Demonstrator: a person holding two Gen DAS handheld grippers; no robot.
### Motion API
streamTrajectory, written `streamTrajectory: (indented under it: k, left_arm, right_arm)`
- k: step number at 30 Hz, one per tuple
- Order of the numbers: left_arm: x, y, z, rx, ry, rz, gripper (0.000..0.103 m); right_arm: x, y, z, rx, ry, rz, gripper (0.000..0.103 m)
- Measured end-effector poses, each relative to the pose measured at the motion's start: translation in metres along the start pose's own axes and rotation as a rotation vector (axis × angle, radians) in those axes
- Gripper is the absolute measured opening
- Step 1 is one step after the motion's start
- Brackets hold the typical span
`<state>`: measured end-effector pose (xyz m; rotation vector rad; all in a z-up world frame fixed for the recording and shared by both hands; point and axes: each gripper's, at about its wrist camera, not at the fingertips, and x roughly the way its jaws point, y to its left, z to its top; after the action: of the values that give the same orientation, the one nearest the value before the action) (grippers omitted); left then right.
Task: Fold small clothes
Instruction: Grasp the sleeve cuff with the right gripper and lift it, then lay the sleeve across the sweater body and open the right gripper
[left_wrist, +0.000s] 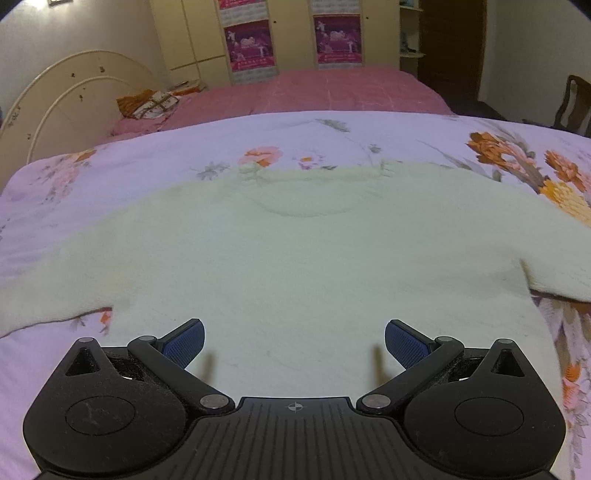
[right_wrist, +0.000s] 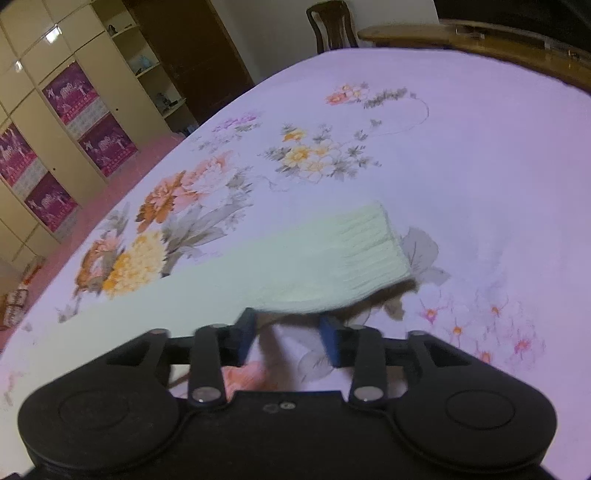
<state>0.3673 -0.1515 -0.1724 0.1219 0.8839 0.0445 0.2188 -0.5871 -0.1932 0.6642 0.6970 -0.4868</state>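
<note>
A pale green knitted sweater (left_wrist: 295, 251) lies flat on the floral bedspread (left_wrist: 110, 177), neck away from me, sleeves spread left and right. My left gripper (left_wrist: 294, 341) is open, just above the sweater's lower body, with nothing between its blue pads. In the right wrist view one sleeve (right_wrist: 295, 266) with a ribbed cuff (right_wrist: 369, 243) lies across the bedspread (right_wrist: 480, 166). My right gripper (right_wrist: 290, 321) is open at the sleeve's near edge, close to the cuff. The sleeve edge hangs over the finger tips and looks slightly lifted.
A pink blanket (left_wrist: 314, 92) and a patterned pillow (left_wrist: 151, 103) lie at the far end by a cream headboard (left_wrist: 55, 103). Cupboards with pink posters (left_wrist: 251, 44) stand behind. A wooden chair (right_wrist: 332, 26) and a wooden bed rail (right_wrist: 480, 33) border the bed.
</note>
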Motion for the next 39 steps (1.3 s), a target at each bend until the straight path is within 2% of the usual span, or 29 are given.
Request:
streamTrajectory:
  k: [5, 7, 8, 9, 11, 12, 18, 23, 27, 30, 32, 36, 37, 39]
  left_arm:
    - [0.006, 0.003, 0.001, -0.017, 0.009, -0.005, 0.103]
    - [0.007, 0.003, 0.000, -0.014, 0.005, -0.012, 0.103]
    - [0.007, 0.003, -0.001, -0.010, -0.005, -0.013, 0.103]
    - [0.007, 0.003, -0.001, -0.005, -0.015, -0.017, 0.103]
    - [0.009, 0.004, -0.001, -0.013, -0.017, -0.035, 0.102]
    - [0.010, 0.005, 0.000, -0.023, -0.019, -0.046, 0.102]
    - [0.012, 0.018, 0.005, -0.062, -0.024, -0.060, 0.102]
    - [0.004, 0.049, 0.014, -0.116, -0.059, -0.032, 0.102]
    - [-0.005, 0.082, 0.018, -0.165, -0.086, -0.008, 0.102]
    - [-0.008, 0.108, 0.017, -0.209, -0.106, 0.008, 0.102]
    - [-0.008, 0.126, 0.014, -0.264, -0.102, -0.017, 0.102]
    - [0.002, 0.140, 0.010, -0.304, -0.078, -0.109, 0.102]
    - [0.004, 0.140, 0.009, -0.300, -0.076, -0.129, 0.102]
    - [0.012, 0.133, 0.008, -0.281, -0.057, -0.186, 0.102]
  right_arm:
    - [0.005, -0.001, 0.002, -0.029, -0.002, -0.032, 0.051]
    - [0.013, -0.005, 0.006, -0.003, -0.021, -0.043, 0.043]
    - [0.015, -0.005, 0.008, 0.001, -0.032, -0.051, 0.033]
    - [0.017, -0.005, 0.010, -0.001, -0.041, -0.053, 0.019]
    - [0.021, -0.002, 0.012, -0.004, -0.037, -0.034, 0.009]
    - [0.021, 0.001, 0.012, -0.003, -0.039, -0.016, 0.008]
    - [0.010, 0.052, 0.005, -0.160, -0.087, 0.077, 0.008]
    - [-0.004, 0.132, -0.007, -0.299, -0.089, 0.272, 0.007]
    - [-0.007, 0.212, -0.042, -0.435, -0.040, 0.451, 0.007]
    - [0.002, 0.267, -0.083, -0.525, 0.051, 0.555, 0.007]
    - [0.010, 0.297, -0.115, -0.600, 0.124, 0.602, 0.008]
    - [0.022, 0.334, -0.173, -0.759, 0.253, 0.613, 0.029]
    - [0.020, 0.336, -0.179, -0.767, 0.274, 0.617, 0.029]
    - [0.010, 0.331, -0.177, -0.762, 0.267, 0.620, 0.041]
